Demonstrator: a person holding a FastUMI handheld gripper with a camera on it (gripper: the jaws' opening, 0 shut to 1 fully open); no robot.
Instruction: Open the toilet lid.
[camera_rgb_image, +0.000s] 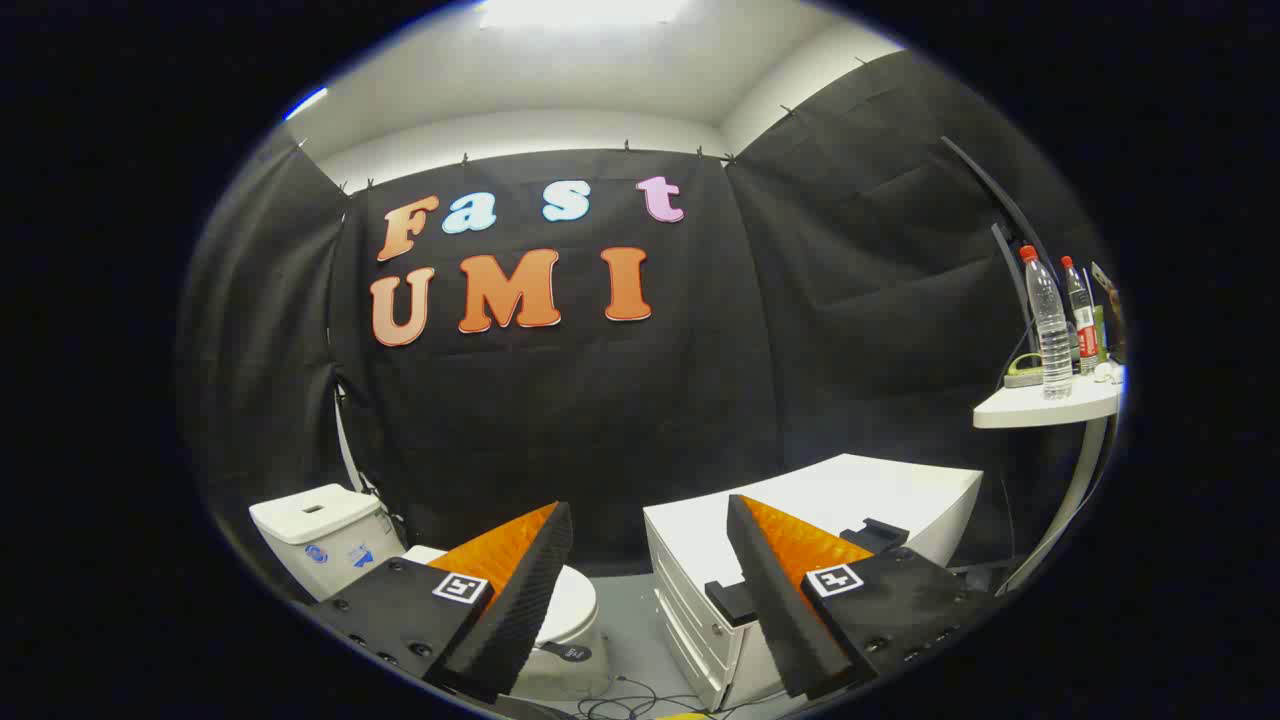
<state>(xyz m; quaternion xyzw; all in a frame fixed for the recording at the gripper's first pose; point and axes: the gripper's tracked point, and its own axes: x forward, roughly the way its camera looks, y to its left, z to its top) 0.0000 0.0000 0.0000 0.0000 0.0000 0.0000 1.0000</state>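
Nearest the camera, the gripper (650, 520) presents two fingers, each with an orange ribbed inner pad and a black outer edge. The fingers are spread wide apart with nothing between them; the tool is released and in contact with no object. Each finger base carries one square black-and-white marker, two markers in total.

Just beyond and partly behind the left finger (505, 580) stands one white toilet (575, 640). Its lid (575, 600) lies flat on the bowl, in the closed position. One small dark tag sits on the front of the bowl. Behind the bowl is one white cistern (315, 535), with two blue stickers on its front face.

Beyond the right finger (790, 590) stands one white drawer cabinet (800, 500) with a flat top; its front shows several stacked drawers, exact count unclear. The toilet and cabinet are separated by a strip of grey floor (630, 620). Thin cables (625, 700) lie on that floor near the bottom.

Farther off, to the right of the cabinet, one white shelf (1040, 408) is carried on a curved stand. On it stand two clear plastic bottles (1050, 330) with red caps, side by side, plus several small items too small to identify.

Farthest back, black cloth (600, 420) forms the booth wall, under a white ceiling with one light panel (580, 10).
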